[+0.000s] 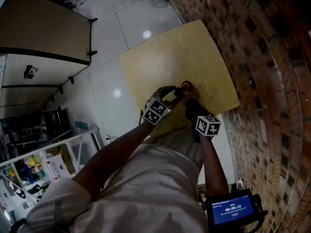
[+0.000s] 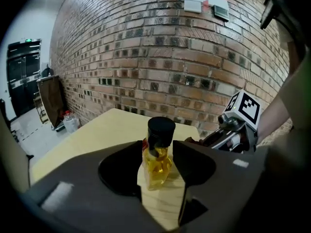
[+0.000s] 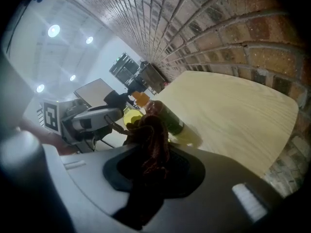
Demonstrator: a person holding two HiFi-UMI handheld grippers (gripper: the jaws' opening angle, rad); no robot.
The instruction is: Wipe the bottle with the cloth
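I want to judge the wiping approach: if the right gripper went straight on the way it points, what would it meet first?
Probably the bottle: the cloth bunched in the right gripper leads, and the bottle sits just beyond it, though depth is unclear.

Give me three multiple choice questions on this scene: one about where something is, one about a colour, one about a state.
1. Where is the bottle?
A. On the floor
B. Between the left gripper's jaws
C. On a shelf

2. What colour is its liquid?
A. Yellow
B. Blue
C. Green

3. The right gripper is:
A. Open and empty
B. Shut on the bottle
C. Shut on the cloth

Answers:
1. B: the left gripper view shows it between those jaws.
2. A: the liquid shows yellow through the glass.
3. C: the dark red cloth is bunched in its jaws.
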